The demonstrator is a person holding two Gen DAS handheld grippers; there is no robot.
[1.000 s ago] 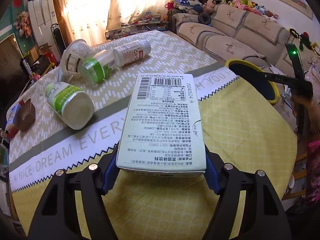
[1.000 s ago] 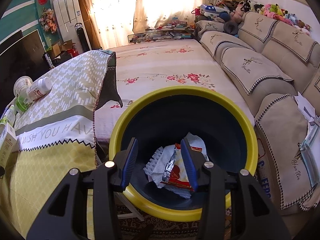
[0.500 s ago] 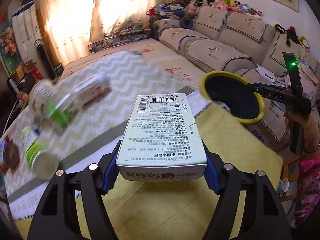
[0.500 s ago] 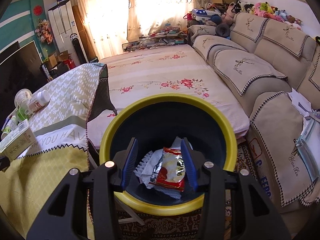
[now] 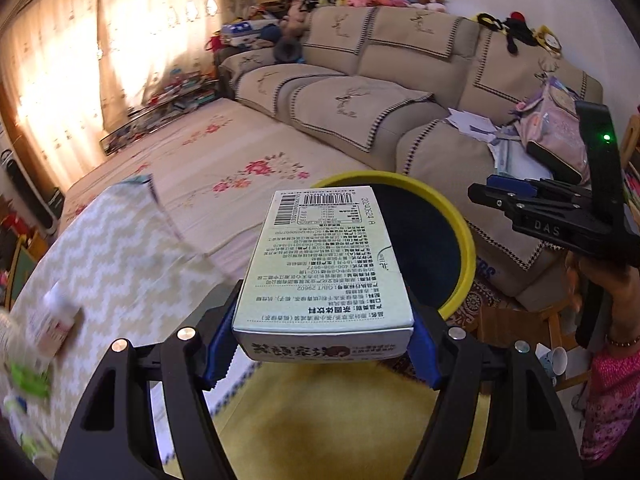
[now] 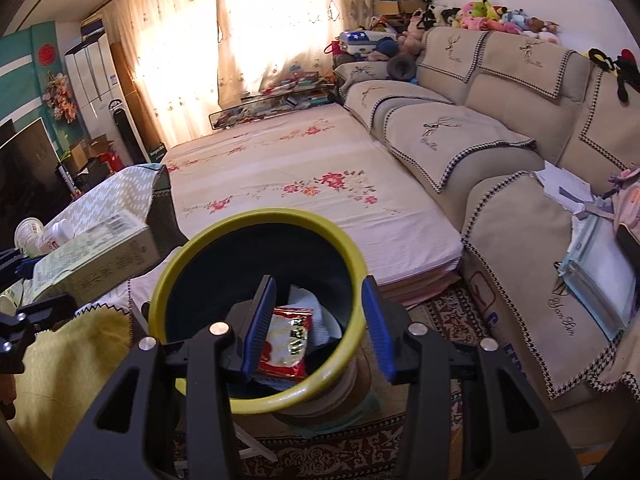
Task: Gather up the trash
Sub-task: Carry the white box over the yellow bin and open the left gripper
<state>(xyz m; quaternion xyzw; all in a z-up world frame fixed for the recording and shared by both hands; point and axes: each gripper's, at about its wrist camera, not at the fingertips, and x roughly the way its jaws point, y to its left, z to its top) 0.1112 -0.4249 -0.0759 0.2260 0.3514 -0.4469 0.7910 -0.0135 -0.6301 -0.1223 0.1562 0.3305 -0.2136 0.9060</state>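
My left gripper (image 5: 320, 340) is shut on a pale green drink carton (image 5: 324, 264) with a barcode, held in the air above the table edge and pointing at the yellow-rimmed dark bin (image 5: 460, 236). The carton also shows in the right wrist view (image 6: 92, 248), left of the bin (image 6: 256, 224). My right gripper (image 6: 316, 328) is open and empty, its fingers above the bin's near side. A red snack wrapper (image 6: 288, 340) and crumpled white paper (image 6: 308, 304) lie inside the bin. The right gripper shows from the side in the left wrist view (image 5: 536, 208).
The table has a yellow and zigzag cloth (image 5: 104, 264) with blurred bottles (image 5: 52, 320) at its left. A low flowered mattress (image 6: 304, 184) lies behind the bin. A beige sofa (image 6: 500, 120) runs along the right, with papers on it. A patterned rug (image 6: 340, 448) is under the bin.
My left gripper has swung right with the carton, from over the table toward the bin. My right gripper has opened wider and drawn back a little from the bin.
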